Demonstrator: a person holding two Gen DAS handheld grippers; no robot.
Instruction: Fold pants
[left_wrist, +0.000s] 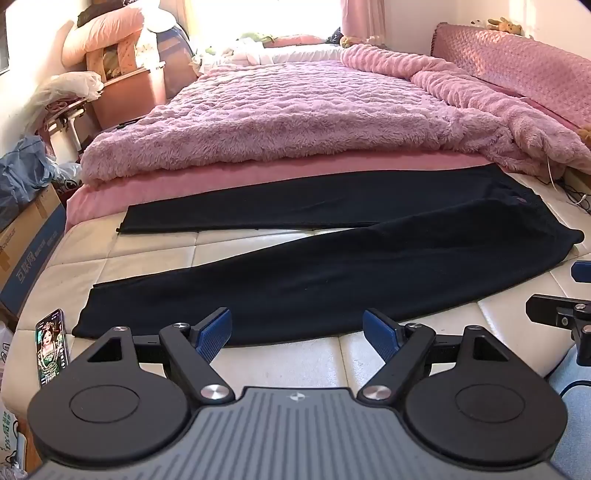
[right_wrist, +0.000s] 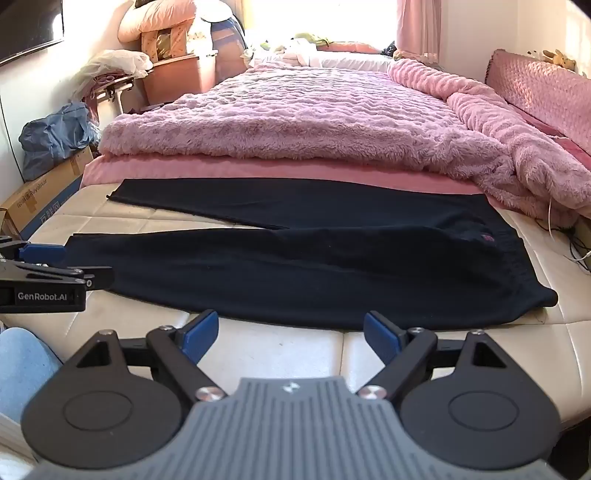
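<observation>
Cream mattress (left_wrist: 280, 354), black pants (left_wrist: 332, 291) spread flat, left gripper (left_wrist: 297, 332), right gripper (right_wrist: 290, 334) both spread wide, empty

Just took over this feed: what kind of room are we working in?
Most likely a bedroom. The black pants lie spread on a bed's bare cream mattress, with a fluffy pink blanket farther back and a quilted pink headboard to the right.

Black pants (left_wrist: 332, 280) (right_wrist: 295, 273) unfolded, lying flat across the bed's (left_wrist: 155, 254) bare near strip, parallel to its near edge. Waistband toward the right edge, small pink label on it. Legs splayed in a narrow V opening left: far leg along the pink sheet, near leg by the near edge.
</observation>
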